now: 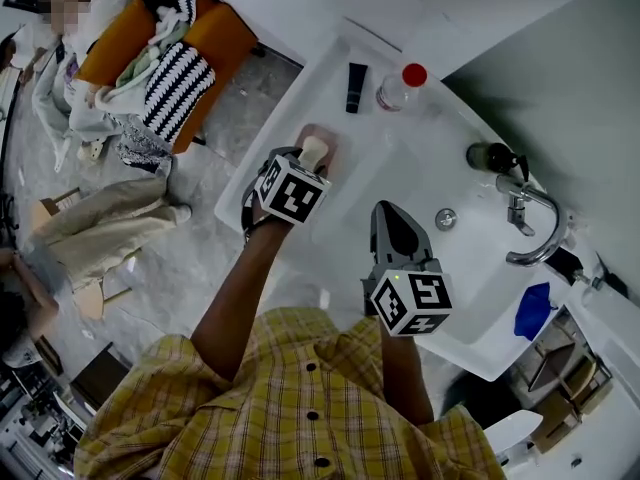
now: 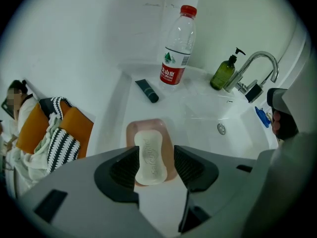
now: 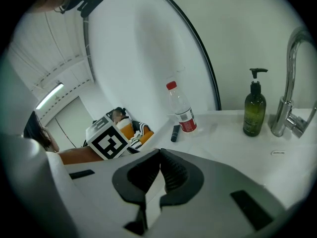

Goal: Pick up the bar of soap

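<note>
A cream bar of soap [image 2: 150, 157] lies flat in a pink dish [image 2: 169, 133] on the left rim of the white sink [image 2: 208, 115]. My left gripper [image 2: 156, 163] hovers over it, open, with one jaw on each side of the bar and a strip of pink dish showing by the right jaw. From the head view the soap [image 1: 314, 152] shows just past the left gripper [image 1: 308, 160]. My right gripper [image 1: 388, 213] hangs over the basin, shut and empty; in the right gripper view its jaws [image 3: 159, 168] meet at the tips.
On the back ledge stand a red-capped water bottle [image 2: 177, 46], a black tube [image 2: 147, 90] and a green pump bottle [image 2: 224, 72]. A chrome faucet [image 2: 255, 66] arches over the basin with its drain [image 2: 221, 128]. Left of the sink is an orange seat [image 1: 130, 38] piled with striped cloth.
</note>
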{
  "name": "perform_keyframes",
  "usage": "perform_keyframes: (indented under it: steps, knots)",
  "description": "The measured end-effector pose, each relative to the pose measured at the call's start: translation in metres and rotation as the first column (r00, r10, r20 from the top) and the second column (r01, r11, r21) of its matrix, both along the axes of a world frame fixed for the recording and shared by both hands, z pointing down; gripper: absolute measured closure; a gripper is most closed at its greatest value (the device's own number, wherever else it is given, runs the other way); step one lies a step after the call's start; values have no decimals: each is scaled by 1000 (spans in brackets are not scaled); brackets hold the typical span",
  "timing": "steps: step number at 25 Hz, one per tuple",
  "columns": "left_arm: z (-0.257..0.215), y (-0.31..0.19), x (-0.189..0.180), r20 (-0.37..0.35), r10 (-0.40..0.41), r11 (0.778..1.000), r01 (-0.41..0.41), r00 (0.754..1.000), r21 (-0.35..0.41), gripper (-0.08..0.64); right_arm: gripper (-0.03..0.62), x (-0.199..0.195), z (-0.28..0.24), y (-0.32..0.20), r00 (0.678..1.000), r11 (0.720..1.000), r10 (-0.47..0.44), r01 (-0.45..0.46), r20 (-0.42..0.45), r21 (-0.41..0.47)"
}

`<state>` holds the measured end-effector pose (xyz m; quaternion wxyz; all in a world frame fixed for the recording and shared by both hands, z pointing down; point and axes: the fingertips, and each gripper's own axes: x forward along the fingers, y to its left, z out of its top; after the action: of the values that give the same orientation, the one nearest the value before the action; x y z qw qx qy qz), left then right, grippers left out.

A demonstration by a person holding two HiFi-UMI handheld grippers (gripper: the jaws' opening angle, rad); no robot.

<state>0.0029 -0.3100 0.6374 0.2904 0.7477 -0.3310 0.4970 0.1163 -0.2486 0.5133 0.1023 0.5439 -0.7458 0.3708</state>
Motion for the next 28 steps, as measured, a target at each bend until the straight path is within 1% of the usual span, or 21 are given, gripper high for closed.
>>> perform_keyframes:
  steps: [5,7,9,13,17,21,24,28]
  knots:
    - [11,-2,-3,15,-14,998,15,1000,-53,351,574,-3,5,-6,1000,1000,-23,23,16,-10]
    - [16,-4,-2,24,-6,997,8,1000,-77,351,574,-3,7,-9,999,1000,-29,29,26,-11]
    - [23,-5,-2,31,-1,994,4,1000,-107,351,574,-6,5,-12,998,999,-39,39,52,0]
    - [34,-9,-3,55,-17,988,25,998,-153,351,574,-9,2,-17,994,999,-48,46,94,24]
    - [40,-14,-1,97,-33,986,48,995,-157,351,574,-6,4,-21,993,999,-45,43,106,22]
    - [41,-14,0,122,-29,979,53,992,-196,351,574,-7,8,-23,992,999,-48,47,117,12]
    - [41,-14,0,129,-18,975,46,992,-215,351,574,-9,9,-24,992,998,-55,54,117,8]
    - [41,-16,0,128,-37,974,64,991,-215,351,574,-6,9,-24,992,999,-49,48,116,8]
